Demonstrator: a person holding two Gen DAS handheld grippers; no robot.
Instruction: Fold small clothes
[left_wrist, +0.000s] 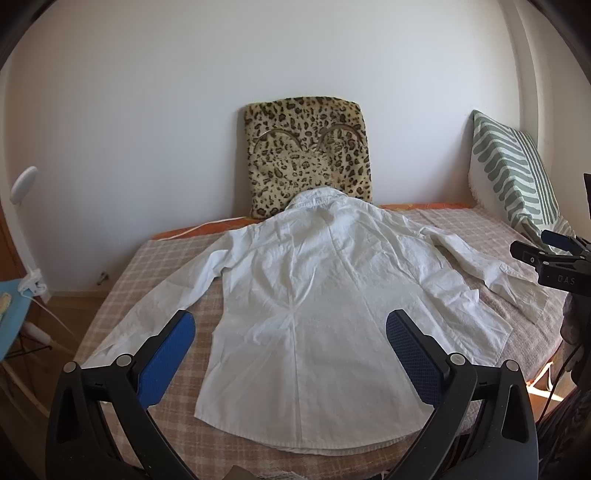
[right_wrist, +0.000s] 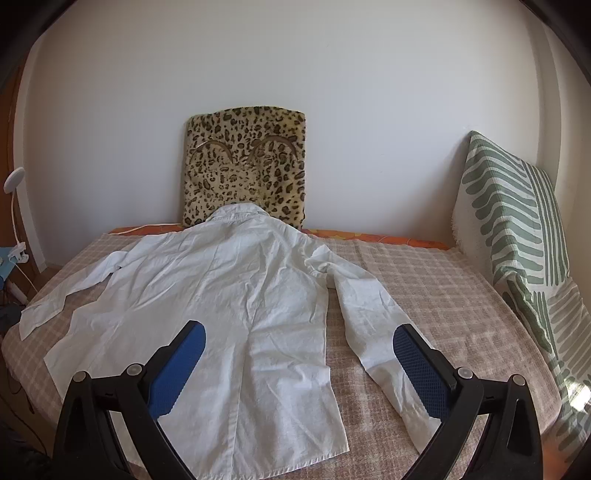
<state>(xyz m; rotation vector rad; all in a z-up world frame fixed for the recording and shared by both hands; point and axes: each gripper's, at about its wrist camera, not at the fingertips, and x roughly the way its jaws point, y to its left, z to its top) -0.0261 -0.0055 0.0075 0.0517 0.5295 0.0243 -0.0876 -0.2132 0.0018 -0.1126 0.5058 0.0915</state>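
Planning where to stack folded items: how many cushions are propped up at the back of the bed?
2. The leopard-print cushion leans on the back wall behind the shirt's collar; the green-and-white striped cushion stands in the right corner. None seem hidden.

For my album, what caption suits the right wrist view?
Open right gripper poised above a white shirt spread back-up on a checked bed.
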